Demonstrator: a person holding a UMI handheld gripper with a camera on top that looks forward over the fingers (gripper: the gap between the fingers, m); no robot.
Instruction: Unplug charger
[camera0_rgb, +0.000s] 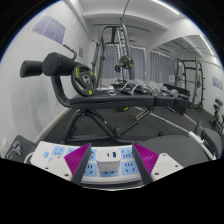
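The gripper (110, 160) hangs just over a white power strip (108, 166), its two fingers spread apart with the magenta pads (76, 157) facing inward. The strip lies between the fingers, running across from one pad to the other, and several of its sockets show in the gap. Neither pad presses on anything that can be made out — the jaws stand open about the strip's middle part. A charger plugged into the strip cannot be told apart from the strip's own sockets here; the detail between the fingers is too small to say which socket, if any, holds a plug.

Beyond the fingers the room is a gym. A weight bench (95, 95) with a black padded seat stands right ahead, its frame spreading toward the strip and filling much of the floor in front. A weight plate with a yellow mark (83, 79) sits on the bench's bar. Behind it rises a cable machine (120, 55) against the white wall, and a black rack (187, 85) stands off to the right near a window. A grey floor mat (150, 135) lies under the bench, reaching almost to the strip.
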